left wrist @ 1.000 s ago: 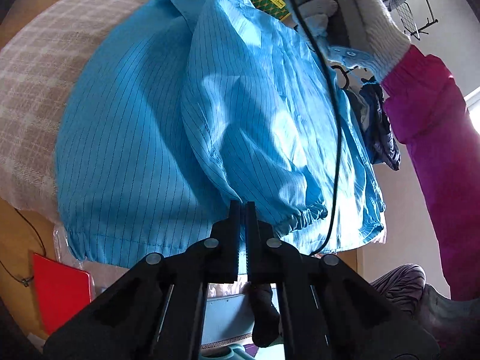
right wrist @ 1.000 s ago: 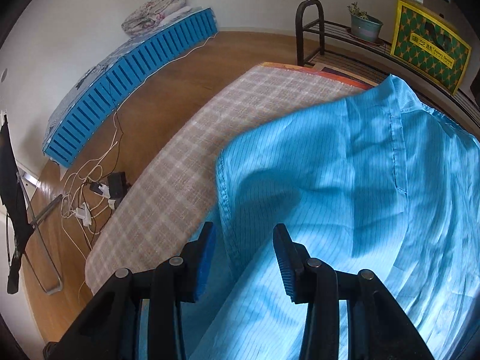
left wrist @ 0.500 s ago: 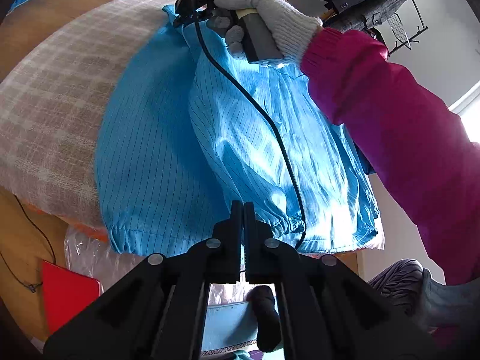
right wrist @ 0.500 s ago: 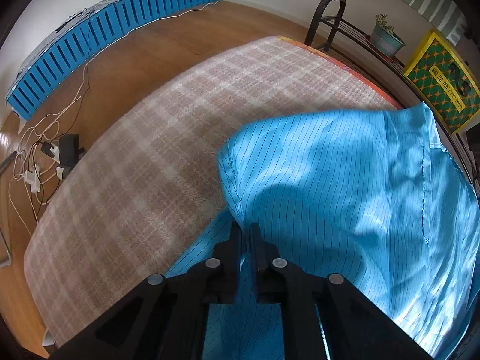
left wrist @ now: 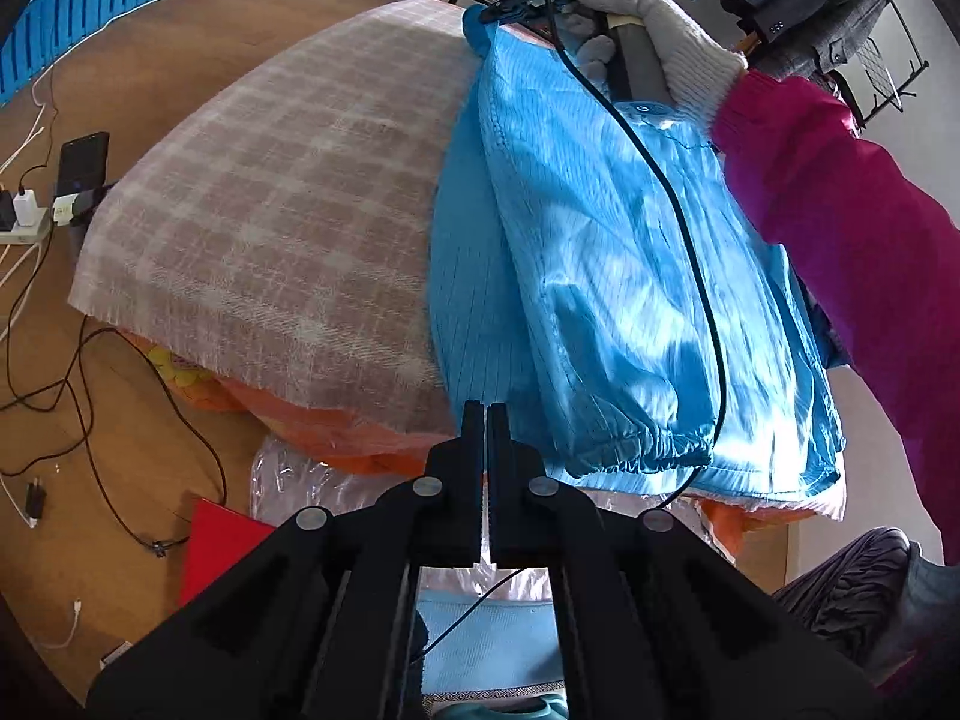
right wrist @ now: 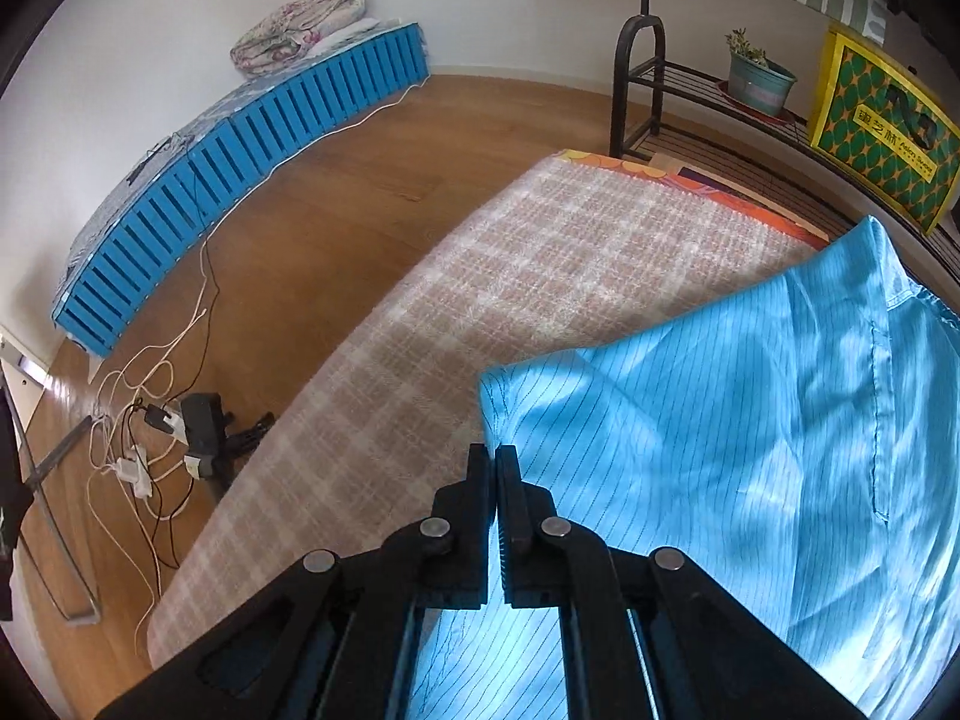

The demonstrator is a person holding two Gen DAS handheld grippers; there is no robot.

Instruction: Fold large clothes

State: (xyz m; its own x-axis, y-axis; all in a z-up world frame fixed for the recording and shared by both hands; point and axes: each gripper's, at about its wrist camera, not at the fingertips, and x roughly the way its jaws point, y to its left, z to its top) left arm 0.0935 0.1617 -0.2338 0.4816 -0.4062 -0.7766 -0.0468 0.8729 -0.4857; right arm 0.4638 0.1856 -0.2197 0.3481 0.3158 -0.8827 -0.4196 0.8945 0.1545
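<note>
A light blue pinstriped garment (left wrist: 600, 252) lies on a table under a plaid cloth (left wrist: 288, 192), its left part doubled over onto the rest. My left gripper (left wrist: 485, 414) is shut at the near hem corner, pinching the fabric edge. At the far end a white-gloved hand (left wrist: 660, 42) holds my right gripper (left wrist: 489, 15), shut on the garment's top corner. In the right wrist view that gripper (right wrist: 497, 456) pinches the folded edge of the garment (right wrist: 750, 420), lifted a little above the plaid cloth (right wrist: 540, 276).
A magenta sleeve (left wrist: 840, 228) and a black cable (left wrist: 690, 228) cross the garment. Cables and a power strip (right wrist: 150, 438) litter the wooden floor. A blue slatted platform (right wrist: 240, 144), a black rack with a plant pot (right wrist: 759, 81) and a yellow-green bag (right wrist: 882, 132) stand beyond.
My right gripper closed on the garment's edge and carried it across. The left part now lies folded over the rest, baring more plaid cloth. My left gripper stayed shut and shifted with the hem.
</note>
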